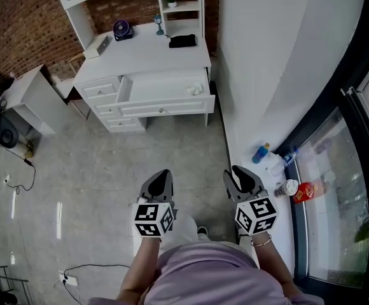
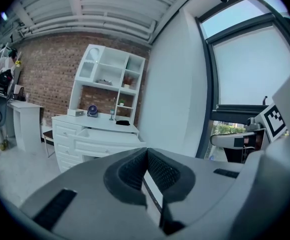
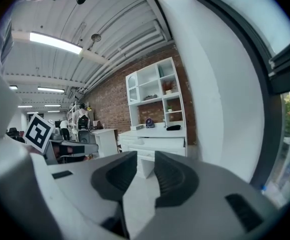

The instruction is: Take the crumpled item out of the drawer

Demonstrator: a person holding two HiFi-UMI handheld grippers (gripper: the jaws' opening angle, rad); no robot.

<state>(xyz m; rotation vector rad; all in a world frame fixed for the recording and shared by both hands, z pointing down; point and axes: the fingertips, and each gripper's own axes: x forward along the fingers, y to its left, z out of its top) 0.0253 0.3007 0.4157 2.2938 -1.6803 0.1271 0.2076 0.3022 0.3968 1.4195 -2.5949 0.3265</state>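
Observation:
A white desk stands far across the floor, with its wide top drawer pulled open. A small white crumpled item lies at the drawer's right end. Both grippers hover side by side near my body, well short of the desk and pointing toward it. My left gripper is shut with nothing in it; its pads meet at the tip. My right gripper stands open, a narrow empty gap showing between its pads. The desk shows through that gap.
On the desk top sit a black object and a small fan. A low white side table stands left. Bottles and a red can line the window sill on the right. Cables trail over the floor at left.

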